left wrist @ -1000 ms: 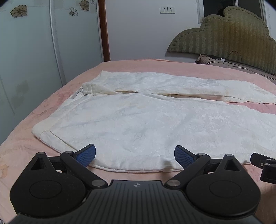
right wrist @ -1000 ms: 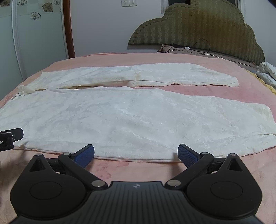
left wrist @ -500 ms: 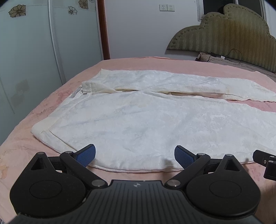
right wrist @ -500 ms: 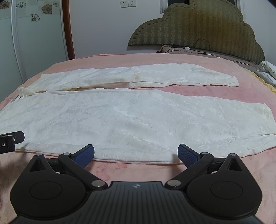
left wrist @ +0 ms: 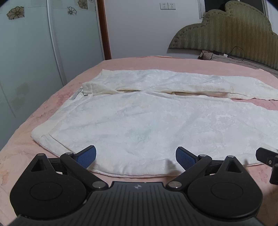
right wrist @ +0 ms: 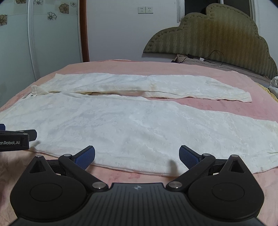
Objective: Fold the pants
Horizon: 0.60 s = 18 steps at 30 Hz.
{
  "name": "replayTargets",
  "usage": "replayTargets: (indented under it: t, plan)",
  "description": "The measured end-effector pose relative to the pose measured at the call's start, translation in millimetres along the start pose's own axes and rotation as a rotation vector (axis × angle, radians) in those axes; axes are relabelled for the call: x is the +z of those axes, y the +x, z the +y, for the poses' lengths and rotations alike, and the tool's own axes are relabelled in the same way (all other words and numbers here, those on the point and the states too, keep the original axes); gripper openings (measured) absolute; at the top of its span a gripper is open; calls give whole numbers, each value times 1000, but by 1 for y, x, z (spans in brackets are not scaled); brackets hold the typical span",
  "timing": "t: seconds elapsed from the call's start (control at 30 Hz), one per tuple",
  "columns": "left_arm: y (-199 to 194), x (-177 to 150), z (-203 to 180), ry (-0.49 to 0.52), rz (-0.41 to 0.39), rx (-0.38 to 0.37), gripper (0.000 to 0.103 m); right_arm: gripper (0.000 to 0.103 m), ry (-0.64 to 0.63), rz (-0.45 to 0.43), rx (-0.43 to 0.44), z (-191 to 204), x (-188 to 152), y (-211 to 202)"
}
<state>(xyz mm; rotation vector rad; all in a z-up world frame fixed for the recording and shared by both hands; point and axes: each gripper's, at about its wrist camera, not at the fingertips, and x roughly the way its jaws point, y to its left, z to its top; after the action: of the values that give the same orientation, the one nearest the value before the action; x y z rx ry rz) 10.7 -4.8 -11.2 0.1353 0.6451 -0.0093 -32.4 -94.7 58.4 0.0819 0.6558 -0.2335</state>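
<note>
Now | pants flat on bed; left gripper spread; right gripper spread

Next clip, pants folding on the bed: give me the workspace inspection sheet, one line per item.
Surface: pink blanket-covered bed, lightly rumpled.
Job's things: white textured fabric pants spread flat, unfolded; waistband left, two legs running right with a gap between them.
Clutter: pale bundle at the bed's far right edge, too cropped to identify.
Grippers: left tongs open, over the pants' near edge; right tongs open, over the near leg's edge; neither grips cloth.
Cables: black cord by the olive padded headboard.
Surroundings: flower-decorated sliding wardrobe doors, white wall sockets.
</note>
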Motion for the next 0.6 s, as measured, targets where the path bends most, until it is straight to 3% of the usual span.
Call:
replayTargets:
  t: [0.2,0.3,0.37,0.47,0.53,0.6]
  plan:
    - [12,9,1,10,10,3,100,103,13,35,40,-5,15,13]
    - [20,17,4,19,4,16,100,103,-28,-48,98,-5,34,13]
    - [26,25,8,13,4,22,100,103,-150,-140,157,4,52,12]
    - [36,38,17,-13,6,16,100,103,-457,-172,217,32,84,32]
    - [44,47,23,-25,8,23,100,103,-547,-191,269,40,106,55]
    - [49,55,30,-31,4,39,100,103,-576,-157,353,45,135,91]
